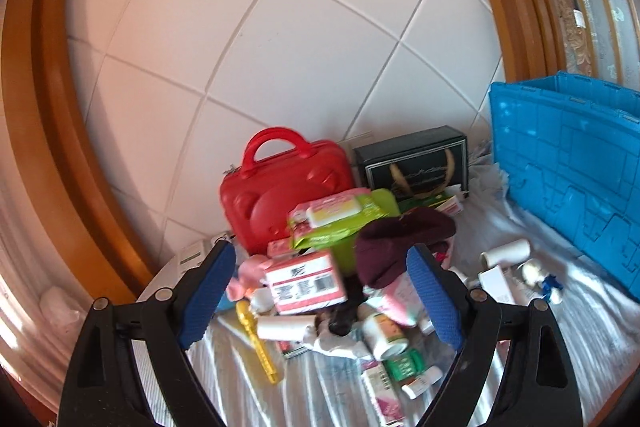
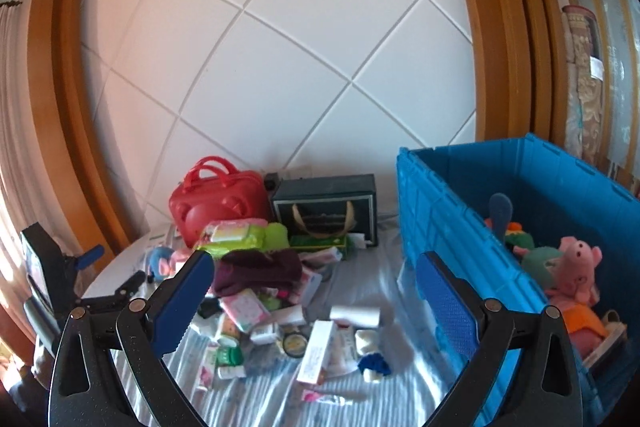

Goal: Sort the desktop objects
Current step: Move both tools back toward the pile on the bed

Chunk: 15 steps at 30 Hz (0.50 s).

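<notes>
A pile of small desktop items lies on the striped cloth. My left gripper (image 1: 320, 291) is open and empty, hovering over a pink-and-white barcode box (image 1: 305, 283), a maroon cloth (image 1: 400, 243) and a small white bottle (image 1: 382, 333). My right gripper (image 2: 316, 299) is open and empty above a white roll (image 2: 354, 315), a long white-orange box (image 2: 318, 351) and a round tin (image 2: 294, 345). The blue crate (image 2: 448, 239) at the right holds a pink plush pig (image 2: 576, 275) and other soft toys. The left gripper (image 2: 86, 257) also shows at the left of the right wrist view.
A red case (image 1: 280, 187) and a dark gift box (image 1: 412, 159) stand against the tiled wall. Green wipes packs (image 1: 340, 219) lie in front of them. A yellow clip (image 1: 256, 339) and a blue-white item (image 2: 374, 367) lie on the cloth. Wooden frames flank the wall.
</notes>
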Tool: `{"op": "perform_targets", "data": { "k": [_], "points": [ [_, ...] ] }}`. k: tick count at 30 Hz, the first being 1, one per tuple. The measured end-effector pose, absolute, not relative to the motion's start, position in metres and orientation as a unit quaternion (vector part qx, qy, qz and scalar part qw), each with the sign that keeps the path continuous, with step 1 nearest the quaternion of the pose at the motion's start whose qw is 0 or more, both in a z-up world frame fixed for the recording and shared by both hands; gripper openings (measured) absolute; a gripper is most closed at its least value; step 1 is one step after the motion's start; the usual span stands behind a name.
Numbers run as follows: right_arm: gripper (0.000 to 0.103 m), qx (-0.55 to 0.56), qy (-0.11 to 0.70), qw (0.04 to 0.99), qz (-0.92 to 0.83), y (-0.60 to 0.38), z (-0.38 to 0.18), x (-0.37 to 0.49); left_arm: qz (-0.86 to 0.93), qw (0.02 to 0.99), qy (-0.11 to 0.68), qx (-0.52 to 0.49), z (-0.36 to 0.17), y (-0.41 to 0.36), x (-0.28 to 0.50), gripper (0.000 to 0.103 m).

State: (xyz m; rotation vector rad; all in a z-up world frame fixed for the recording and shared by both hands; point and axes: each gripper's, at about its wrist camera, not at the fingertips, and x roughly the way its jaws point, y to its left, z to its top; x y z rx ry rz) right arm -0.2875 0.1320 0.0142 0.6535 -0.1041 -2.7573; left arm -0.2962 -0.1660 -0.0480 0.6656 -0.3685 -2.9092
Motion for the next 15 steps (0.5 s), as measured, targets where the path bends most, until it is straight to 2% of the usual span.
{"op": "perform_targets", "data": {
  "k": [7, 12, 15],
  "points": [
    [0.103, 0.252, -0.03, 0.193, -0.948, 0.093, -0.038, -0.308, -0.957, 0.078, -0.095, 0.264, -0.082, -0.211, -0.302, 0.088],
    [0.103, 0.308, -0.027, 0.202, -0.929, 0.07, -0.081, -0.356, -0.954, 0.049, -0.092, 0.281, -0.102, -0.198, -0.331, 0.088],
    [0.102, 0.337, 0.002, 0.197, -0.921, 0.057, -0.105, -0.389, -0.953, 0.032, -0.095, 0.288, -0.112, -0.186, -0.354, 0.088]
  ]
}}
